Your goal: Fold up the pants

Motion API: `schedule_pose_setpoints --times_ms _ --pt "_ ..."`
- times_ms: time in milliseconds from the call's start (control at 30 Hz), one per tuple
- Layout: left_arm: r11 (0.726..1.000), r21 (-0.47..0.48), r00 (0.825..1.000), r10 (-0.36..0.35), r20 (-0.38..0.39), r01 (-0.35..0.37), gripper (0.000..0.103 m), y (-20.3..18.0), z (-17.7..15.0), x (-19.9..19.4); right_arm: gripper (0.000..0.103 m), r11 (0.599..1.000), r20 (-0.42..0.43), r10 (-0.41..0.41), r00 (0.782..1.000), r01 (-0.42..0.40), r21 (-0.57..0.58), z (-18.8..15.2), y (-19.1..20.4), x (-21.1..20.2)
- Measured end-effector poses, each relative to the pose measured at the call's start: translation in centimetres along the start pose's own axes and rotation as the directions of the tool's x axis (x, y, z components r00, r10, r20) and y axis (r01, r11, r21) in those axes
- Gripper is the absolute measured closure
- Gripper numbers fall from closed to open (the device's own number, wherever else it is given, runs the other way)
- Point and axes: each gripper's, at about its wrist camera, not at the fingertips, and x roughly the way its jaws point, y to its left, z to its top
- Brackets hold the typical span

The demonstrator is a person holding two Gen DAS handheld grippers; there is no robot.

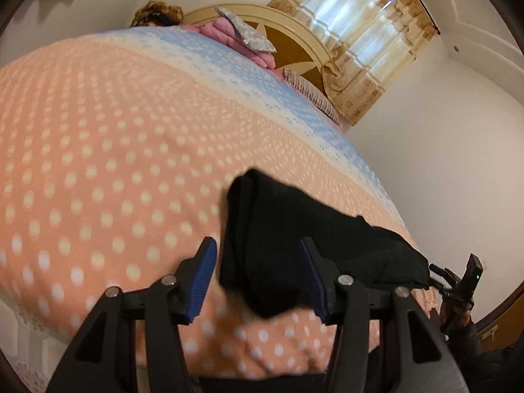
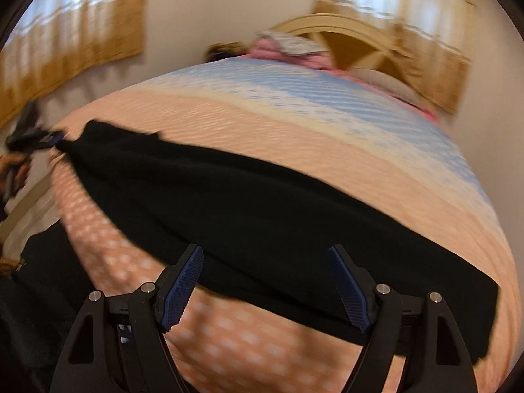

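Observation:
The black pants [image 2: 255, 209] lie stretched in a long band across the near part of the bed; one end [image 1: 288, 249] shows in the left wrist view. My left gripper [image 1: 262, 281] is open, its blue pads either side of that end. My right gripper [image 2: 267, 288] is open over the pants' near edge, close to the other end. In the right wrist view the left gripper [image 2: 39, 139] appears at the far end of the pants, touching the cloth. In the left wrist view the right gripper [image 1: 455, 281] sits at the other end.
The bed cover [image 1: 108, 170] is pink with white dots, with a blue band [image 1: 288, 98] farther back. Pink bedding and a pillow [image 1: 242, 32] lie by the cream headboard [image 1: 304, 32]. Curtains [image 1: 366, 36] hang behind. The right wrist view is blurred.

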Motion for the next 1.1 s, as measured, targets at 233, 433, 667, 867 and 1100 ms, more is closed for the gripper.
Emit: schedule_pose_setpoints --times_ms 233,433,667,867,1100 --pt "1.0 0.0 0.998 -0.001 -0.067 0.001 0.049 0.4 3.5 3.7 0.024 0.992 -0.018 0.102 0.995 -0.103 -0.071 0.8 4.9 2.1" --pt "0.999 0.029 0.993 -0.017 -0.12 0.02 0.064 -0.4 3.3 4.6 0.024 0.994 -0.021 0.108 0.994 -0.109 -0.032 0.3 4.3 2.1" --pt "0.991 0.13 0.998 0.032 -0.059 -0.024 0.094 -2.2 3.7 3.2 0.024 0.994 -0.015 0.103 0.995 -0.103 0.033 0.6 3.9 2.5" --pt "0.991 0.132 0.999 0.025 0.021 -0.028 0.095 -2.9 6.8 2.6 0.024 0.994 -0.002 0.104 0.995 -0.104 0.026 1.1 5.0 3.0" --pt "0.994 0.099 0.999 0.04 -0.036 -0.037 0.096 -1.6 8.0 4.4 0.024 0.993 0.019 0.118 0.993 -0.118 -0.004 1.9 7.0 3.1"
